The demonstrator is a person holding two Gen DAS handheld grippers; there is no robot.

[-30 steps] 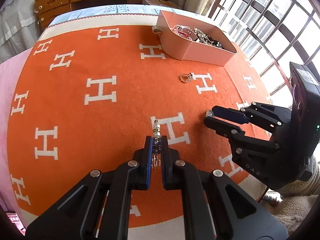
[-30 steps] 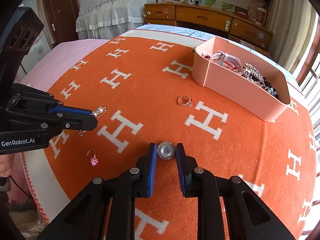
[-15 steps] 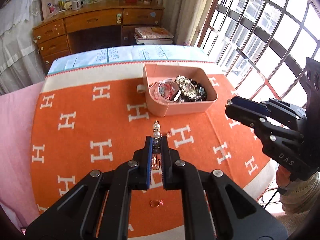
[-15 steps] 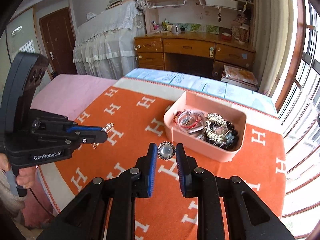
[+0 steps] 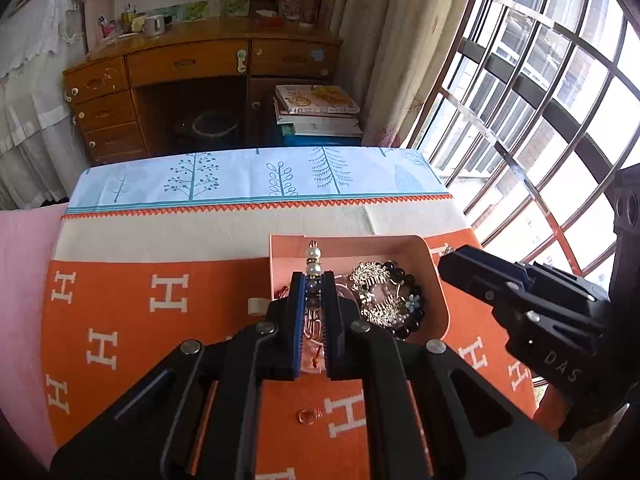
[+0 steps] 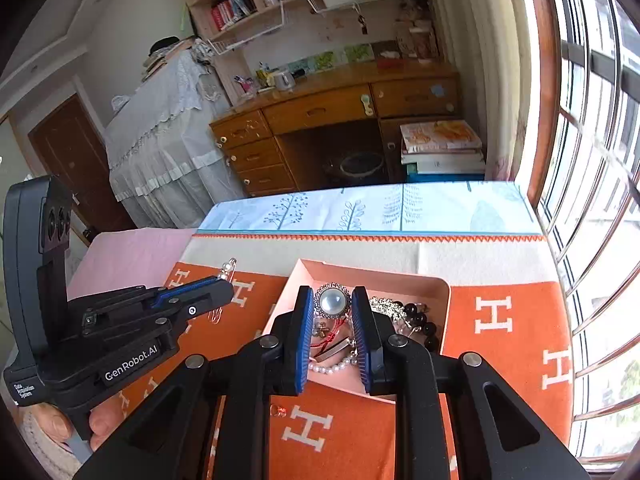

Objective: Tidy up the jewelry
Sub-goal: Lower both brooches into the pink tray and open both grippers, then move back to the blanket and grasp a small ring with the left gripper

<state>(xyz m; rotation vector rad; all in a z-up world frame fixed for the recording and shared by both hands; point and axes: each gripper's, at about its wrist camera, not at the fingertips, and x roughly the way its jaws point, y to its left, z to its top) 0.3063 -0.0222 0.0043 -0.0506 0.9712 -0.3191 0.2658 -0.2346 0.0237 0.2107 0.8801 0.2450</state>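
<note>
Both loads hang over pink tray [image 6: 420, 284] now. Our right gripper [image 6: 333, 312] jaws clenched on round pearl brooch [image 6: 333, 303], tray straight below. Left gripper [image 5: 312, 300] jaws pinch beaded pin [image 5: 313, 264], long axis pointing forward (over tray's near-left corner). Stray ring [image 5: 307, 415] on blanket behind jaws.

Blanket [image 5: 132, 320]: orange woven cloth, matt, slightly fuzzy. Tray [image 6: 436, 292]: pink plastic, smooth, matt. Brooch [image 6: 333, 302]: glossy pearly dome in a glinting metal rim. Beaded pin [image 5: 313, 264]: glossy beads on metal wire. Desk [image 6: 320, 112]: varnished wood, semi-gloss. Gripper pads [image 6: 302, 332]: blue, ribbed.
</note>
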